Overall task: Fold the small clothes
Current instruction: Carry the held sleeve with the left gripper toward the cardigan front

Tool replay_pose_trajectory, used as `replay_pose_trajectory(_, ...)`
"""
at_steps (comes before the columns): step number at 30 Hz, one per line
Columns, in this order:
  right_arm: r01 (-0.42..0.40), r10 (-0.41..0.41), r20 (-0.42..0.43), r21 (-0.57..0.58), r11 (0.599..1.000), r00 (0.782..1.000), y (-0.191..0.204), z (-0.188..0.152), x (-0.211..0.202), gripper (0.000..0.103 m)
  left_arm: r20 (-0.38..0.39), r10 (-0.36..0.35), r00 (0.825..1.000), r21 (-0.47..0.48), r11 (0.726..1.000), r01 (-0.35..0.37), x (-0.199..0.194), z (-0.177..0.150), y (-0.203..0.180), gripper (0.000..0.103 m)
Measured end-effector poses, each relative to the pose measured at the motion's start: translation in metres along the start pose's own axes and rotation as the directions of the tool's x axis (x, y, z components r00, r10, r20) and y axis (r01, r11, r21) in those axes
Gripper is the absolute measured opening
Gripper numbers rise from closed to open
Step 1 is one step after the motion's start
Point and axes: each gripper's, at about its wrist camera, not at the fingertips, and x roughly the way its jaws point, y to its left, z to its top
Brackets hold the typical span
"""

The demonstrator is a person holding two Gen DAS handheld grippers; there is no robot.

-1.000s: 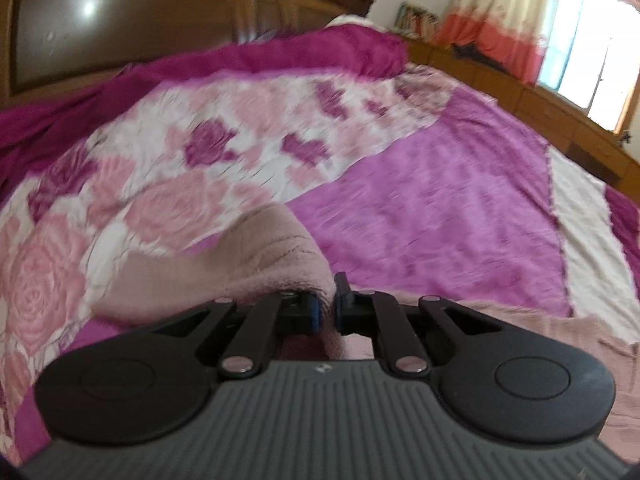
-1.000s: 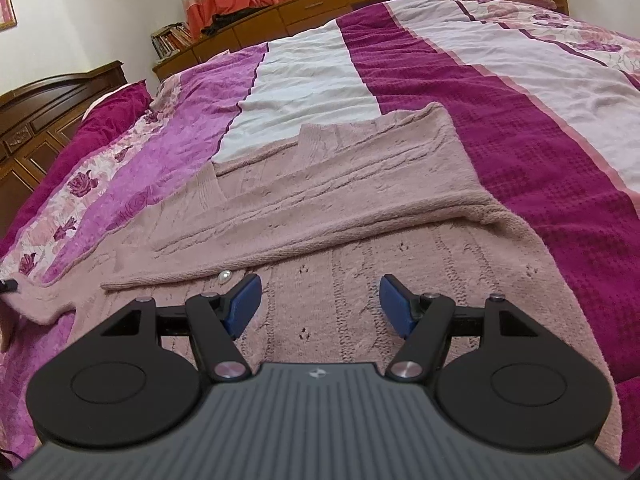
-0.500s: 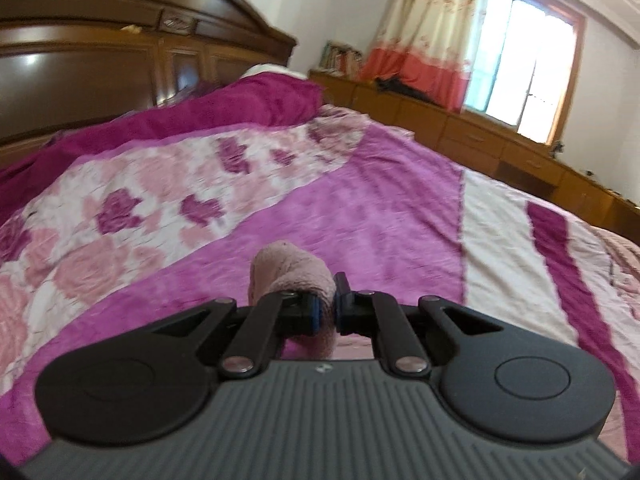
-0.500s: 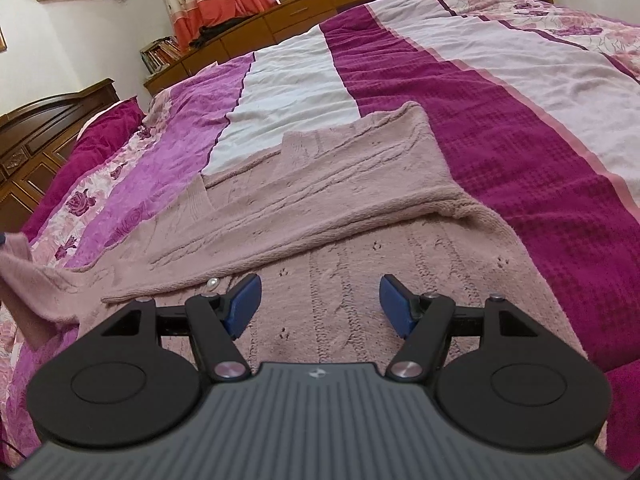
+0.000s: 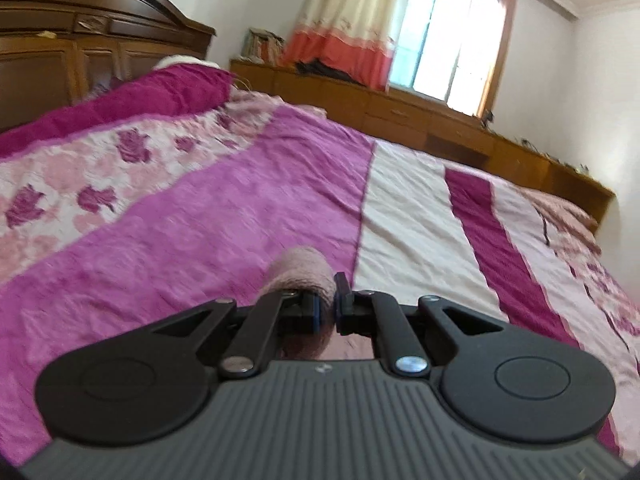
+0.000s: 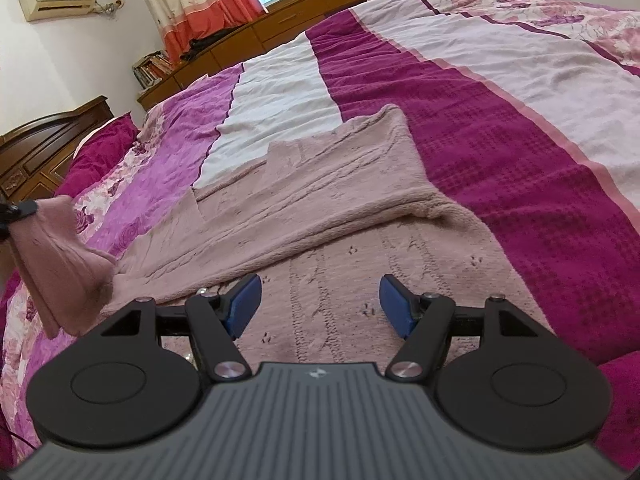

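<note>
Both wrist views looked low across the bed toward the curtain; the right sat close over the sweater.

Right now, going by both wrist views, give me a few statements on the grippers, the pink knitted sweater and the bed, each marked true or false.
1. The left gripper is clamped on a fold of the pink knitted sweater. True.
2. The right gripper grips the sweater's hem. False: its jaws stand open above the knit, holding nothing.
3. The sweater lies on a striped magenta and white bedspread. True.
4. The sleeve held at the left lies flat on the bed. False: it is lifted and hangs.
</note>
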Motion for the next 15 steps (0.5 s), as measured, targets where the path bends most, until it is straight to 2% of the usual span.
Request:
replay_pose_trajectory(9,0.005,-0.005,0.006,0.031,1.000,1.000,-0.011,0.000,-0.002,0.072,-0.109,-0.020,0.994,0.075,0.997,0.028,0.019,-0.046,-0.030,0.009)
replay_pose_trajectory(15,0.003,-0.003,0.002,0.030,1.000,1.000,-0.013,-0.002,-0.001,0.072,-0.190,-0.033,0.981,0.098,0.994,0.053,0.026,-0.069,-0.033,0.010)
